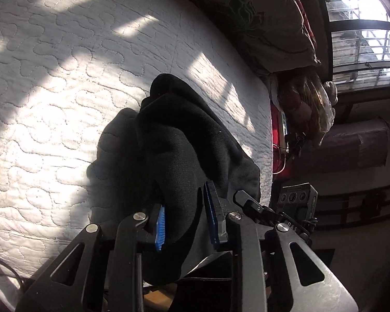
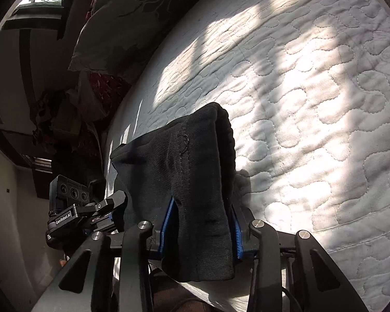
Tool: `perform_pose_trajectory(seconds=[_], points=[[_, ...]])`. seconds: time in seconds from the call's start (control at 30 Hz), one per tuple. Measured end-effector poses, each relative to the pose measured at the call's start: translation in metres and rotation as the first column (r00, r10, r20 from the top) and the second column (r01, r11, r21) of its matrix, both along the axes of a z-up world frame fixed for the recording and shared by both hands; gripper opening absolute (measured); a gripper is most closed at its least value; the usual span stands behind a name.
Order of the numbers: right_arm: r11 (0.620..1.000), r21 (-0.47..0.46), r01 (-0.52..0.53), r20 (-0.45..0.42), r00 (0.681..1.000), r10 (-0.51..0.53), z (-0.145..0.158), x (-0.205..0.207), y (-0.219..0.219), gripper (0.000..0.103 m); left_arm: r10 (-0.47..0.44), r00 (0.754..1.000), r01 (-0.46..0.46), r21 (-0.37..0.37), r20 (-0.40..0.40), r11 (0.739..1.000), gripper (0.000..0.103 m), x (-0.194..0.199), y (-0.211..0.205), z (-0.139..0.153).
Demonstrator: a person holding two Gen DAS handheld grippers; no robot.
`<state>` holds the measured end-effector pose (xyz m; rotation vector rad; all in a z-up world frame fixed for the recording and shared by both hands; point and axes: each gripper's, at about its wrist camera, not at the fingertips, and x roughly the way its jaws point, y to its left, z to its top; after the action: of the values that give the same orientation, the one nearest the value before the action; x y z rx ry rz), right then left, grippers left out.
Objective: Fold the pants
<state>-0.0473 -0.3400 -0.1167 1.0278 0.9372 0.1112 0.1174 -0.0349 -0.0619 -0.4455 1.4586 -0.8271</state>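
Black pants (image 1: pixel 179 140) lie bunched over the near edge of a white quilted mattress (image 1: pixel 65 83). In the left wrist view my left gripper (image 1: pixel 185 195) is shut on a thick fold of this cloth, which fills the gap between the blue pads (image 1: pixel 160 228). In the right wrist view the pants (image 2: pixel 195 150) rise in a folded hump with the ribbed waistband at the top. My right gripper (image 2: pixel 202 204) is shut on its lower part, and the cloth hangs down past the pads (image 2: pixel 169 223). Each view shows the other gripper close beside it, across the same stretch of cloth.
A patterned pillow (image 1: pixel 267 20) lies at the far end of the mattress (image 2: pixel 312 104), with a heap of clothes and bags (image 1: pixel 306 109) beside the bed. A barred window (image 1: pixel 364 39) lets in sun. A dark cable (image 1: pixel 5 267) runs below the mattress edge.
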Motion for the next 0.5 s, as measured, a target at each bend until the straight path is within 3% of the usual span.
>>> perform_pose_trajectory(seconds=[0.17, 0.33, 0.4, 0.43, 0.5], points=[[1.0, 0.0, -0.029, 0.028, 0.999, 0.029, 0.019, 0.013, 0.016, 0.033, 0.022, 0.998, -0.021, -0.009, 0.06, 1.0, 0.023, 0.015, 0.002, 0.024], [0.998, -0.017, -0.055, 0.097, 0.994, 0.056, 0.054, 0.06, 0.024, 0.033, 0.088, 0.983, -0.089, 0.0, 0.163, 0.996, 0.023, 0.065, 0.009, 0.057], [0.996, -0.054, -0.066, 0.123, 0.99, 0.072, 0.069, 0.089, 0.029, 0.033, 0.108, 0.975, -0.119, 0.043, 0.196, 0.992, 0.023, 0.088, 0.005, 0.06], [0.995, -0.072, -0.066, 0.131, 0.989, 0.075, 0.073, 0.104, 0.03, 0.033, 0.108, 0.968, -0.134, 0.101, 0.227, 0.986, 0.023, 0.098, -0.001, 0.056], [0.992, -0.101, -0.082, 0.115, 0.989, 0.094, 0.072, 0.132, 0.035, 0.039, 0.11, 0.953, -0.192, 0.279, 0.284, 0.941, 0.023, 0.113, -0.008, 0.04]])
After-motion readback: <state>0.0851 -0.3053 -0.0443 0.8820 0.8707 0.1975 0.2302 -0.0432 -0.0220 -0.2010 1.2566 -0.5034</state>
